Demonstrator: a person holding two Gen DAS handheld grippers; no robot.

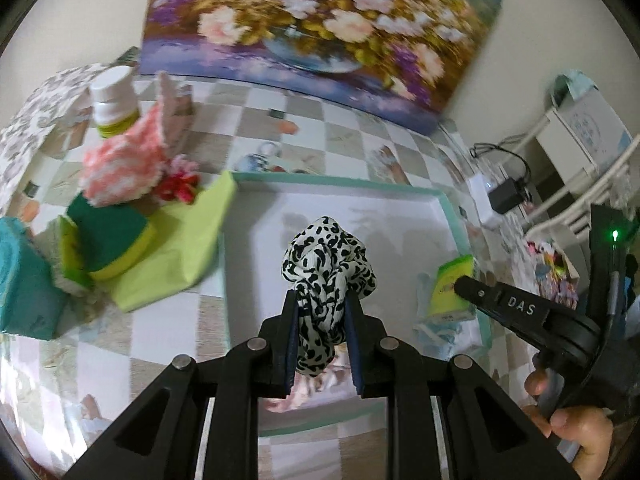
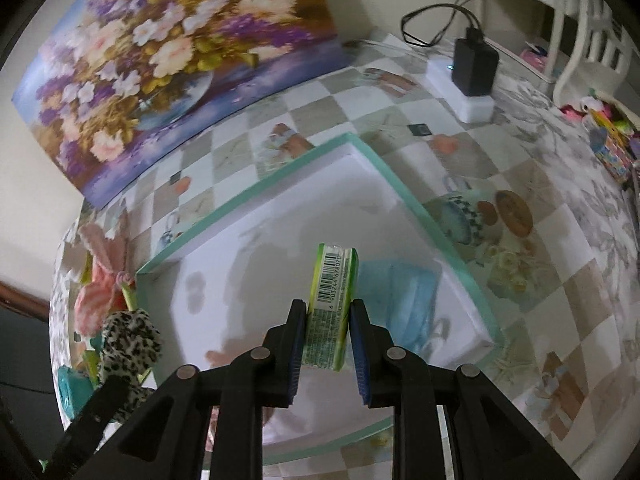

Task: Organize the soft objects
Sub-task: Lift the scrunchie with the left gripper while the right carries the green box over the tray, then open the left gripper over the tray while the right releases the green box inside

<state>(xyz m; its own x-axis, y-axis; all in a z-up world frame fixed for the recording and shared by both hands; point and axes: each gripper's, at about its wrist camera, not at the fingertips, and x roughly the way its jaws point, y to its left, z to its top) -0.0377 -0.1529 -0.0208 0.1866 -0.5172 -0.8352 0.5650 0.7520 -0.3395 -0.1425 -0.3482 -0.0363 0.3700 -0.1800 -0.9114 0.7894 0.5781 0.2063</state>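
Observation:
My left gripper (image 1: 321, 308) is shut on a black-and-white spotted cloth scrunchie (image 1: 326, 268) and hangs over the white tray with a mint-green rim (image 1: 340, 180). My right gripper (image 2: 329, 316) is shut on a green tissue pack with a barcode (image 2: 330, 292), also over the tray (image 2: 256, 194). Under the pack, a blue face mask (image 2: 408, 300) lies in the tray's right corner. In the left wrist view the right gripper (image 1: 464, 288) pokes in from the right with the green pack (image 1: 452, 280). The spotted scrunchie (image 2: 128, 336) shows at lower left in the right wrist view.
Left of the tray lie a lime cloth (image 1: 180, 248), green-yellow sponges (image 1: 108, 240), a pink fluffy item (image 1: 124, 164), a white bottle (image 1: 114, 100) and a teal pack (image 1: 20, 280). A flower painting (image 1: 320, 28) leans on the wall. A charger on a white power block (image 2: 472, 72) sits far right.

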